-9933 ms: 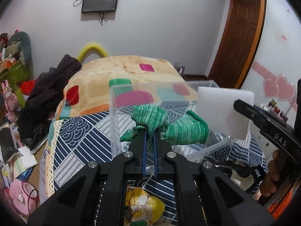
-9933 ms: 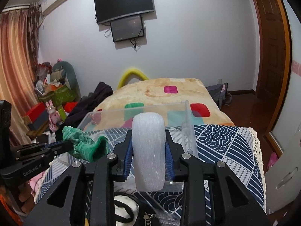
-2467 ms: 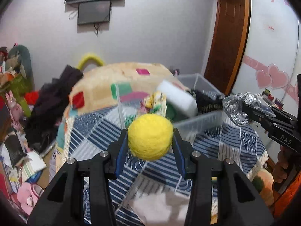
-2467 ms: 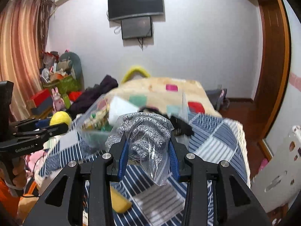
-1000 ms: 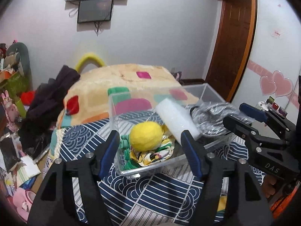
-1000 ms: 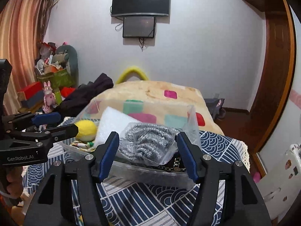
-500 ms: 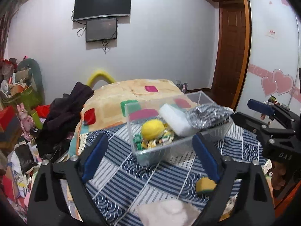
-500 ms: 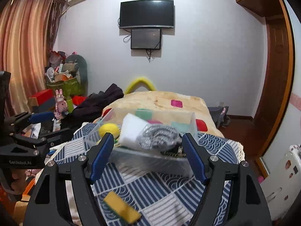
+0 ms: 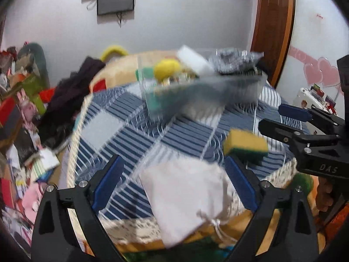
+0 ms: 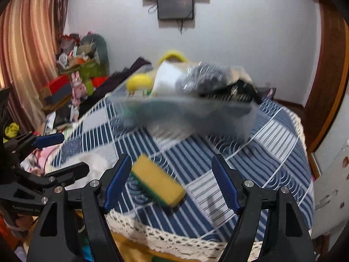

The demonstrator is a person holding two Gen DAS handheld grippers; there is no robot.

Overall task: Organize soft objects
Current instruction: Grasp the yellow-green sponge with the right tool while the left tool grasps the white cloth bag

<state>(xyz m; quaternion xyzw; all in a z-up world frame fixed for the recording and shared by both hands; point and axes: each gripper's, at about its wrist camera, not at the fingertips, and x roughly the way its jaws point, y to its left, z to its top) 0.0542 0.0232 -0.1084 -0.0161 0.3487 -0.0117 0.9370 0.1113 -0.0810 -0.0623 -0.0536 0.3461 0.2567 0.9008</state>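
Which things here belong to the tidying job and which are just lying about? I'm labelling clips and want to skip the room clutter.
Part of the job:
- clear bin, already holding soft items
- yellow ball in the bin
- yellow-green sponge on the tablecloth
- white cloth pouch

Just lying about:
- dark clothes pile
- wall screen
- curtain

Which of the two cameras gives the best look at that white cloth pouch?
The left wrist view: the pouch lies whole between the open left gripper. The right wrist view shows only a white blur behind that gripper's finger.
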